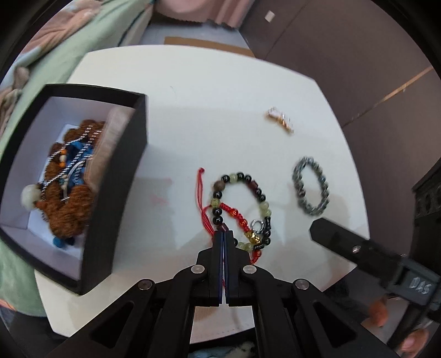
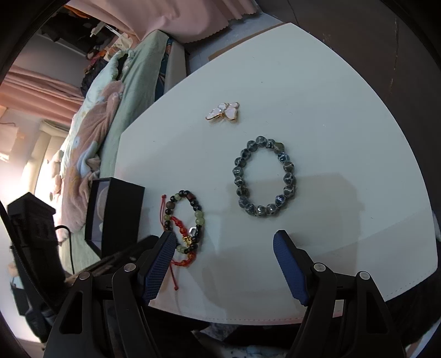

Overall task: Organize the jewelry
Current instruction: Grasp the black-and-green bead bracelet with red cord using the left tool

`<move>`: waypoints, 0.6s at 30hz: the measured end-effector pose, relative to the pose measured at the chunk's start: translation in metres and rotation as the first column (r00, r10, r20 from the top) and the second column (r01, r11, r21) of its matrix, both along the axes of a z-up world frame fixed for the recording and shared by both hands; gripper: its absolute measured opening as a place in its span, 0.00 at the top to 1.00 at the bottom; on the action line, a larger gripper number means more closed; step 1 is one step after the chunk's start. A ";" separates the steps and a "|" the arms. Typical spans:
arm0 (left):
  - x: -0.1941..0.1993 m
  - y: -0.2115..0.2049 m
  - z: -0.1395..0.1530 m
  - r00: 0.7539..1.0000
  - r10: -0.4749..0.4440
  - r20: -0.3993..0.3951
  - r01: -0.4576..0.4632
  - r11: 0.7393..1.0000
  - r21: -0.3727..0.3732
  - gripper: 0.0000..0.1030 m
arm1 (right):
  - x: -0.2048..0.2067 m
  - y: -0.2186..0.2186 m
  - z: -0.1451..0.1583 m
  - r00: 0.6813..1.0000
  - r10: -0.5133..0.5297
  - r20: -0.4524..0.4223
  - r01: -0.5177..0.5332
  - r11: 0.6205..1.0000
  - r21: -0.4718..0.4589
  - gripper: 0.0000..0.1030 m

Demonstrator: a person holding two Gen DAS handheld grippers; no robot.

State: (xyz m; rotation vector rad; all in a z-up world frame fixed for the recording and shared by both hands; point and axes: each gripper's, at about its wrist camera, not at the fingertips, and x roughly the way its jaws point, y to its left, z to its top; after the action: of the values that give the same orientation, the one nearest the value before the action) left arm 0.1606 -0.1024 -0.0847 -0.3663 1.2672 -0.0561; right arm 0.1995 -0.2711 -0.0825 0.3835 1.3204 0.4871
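Note:
A mixed bead bracelet [image 1: 239, 203] [image 2: 187, 217] with red cord lies on the white table [image 1: 220, 110]. My left gripper [image 1: 223, 234] is shut at its near edge, its tips meeting on a dark bead and the red cord. A grey-blue bead bracelet [image 1: 311, 187] [image 2: 264, 176] lies to the right. A pink butterfly brooch [image 1: 281, 119] [image 2: 223, 110] lies farther back. A black open box [image 1: 115, 192] [image 2: 118, 214] at the left holds a brown beaded piece and chains. My right gripper [image 2: 224, 242] is open and empty, near the table's front.
A bed with a green and pink blanket [image 2: 91, 132] lies beyond the table's left edge. Pink curtains [image 2: 193, 16] hang behind. The right gripper's body [image 1: 372, 258] shows at the right of the left wrist view.

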 end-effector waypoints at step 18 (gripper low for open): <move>0.003 -0.030 0.009 0.994 -0.093 0.051 0.089 0.993 0.082 0.49 | -0.001 0.008 -0.002 1.000 0.029 0.010 -0.028 0.997 -0.076 0.29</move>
State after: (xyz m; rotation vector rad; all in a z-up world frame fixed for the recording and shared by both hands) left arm 0.1636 -0.1327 -0.0755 -0.2367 1.2273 -0.0923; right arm 0.1986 -0.2636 -0.0841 0.2985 1.3315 0.4609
